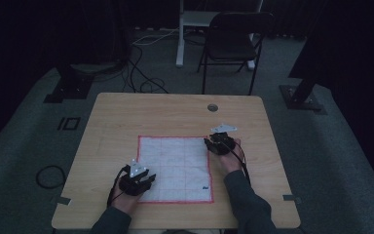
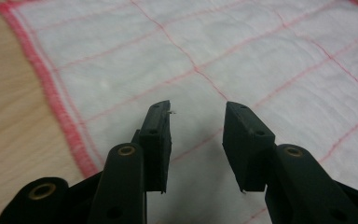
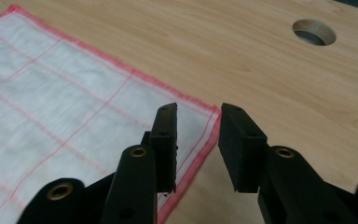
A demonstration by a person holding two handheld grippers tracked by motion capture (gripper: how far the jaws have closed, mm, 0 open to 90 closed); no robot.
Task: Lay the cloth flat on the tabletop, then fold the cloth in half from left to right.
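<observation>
Cloth [image 1: 175,168] lies flat on the surface [image 1: 126,117]; right claw [image 3: 198,140], jaws apart at its 1 o'clock corner, should pinch that hem squarely, while left claw [image 2: 196,140], also apart, takes the 7 o'clock corner.

The room is dim, with dark curtains along the back and sides. A grey carpet [image 1: 24,141] covers the floor. The wooden bench [image 1: 126,112] has a round cable hole [image 1: 212,107] near its far edge. Behind it stands a black folding chair [image 1: 231,41] beside a white table leg [image 1: 179,34]. Cables [image 1: 141,73] trail across the carpet, and black stand bases [image 1: 68,87] sit at either side.
</observation>
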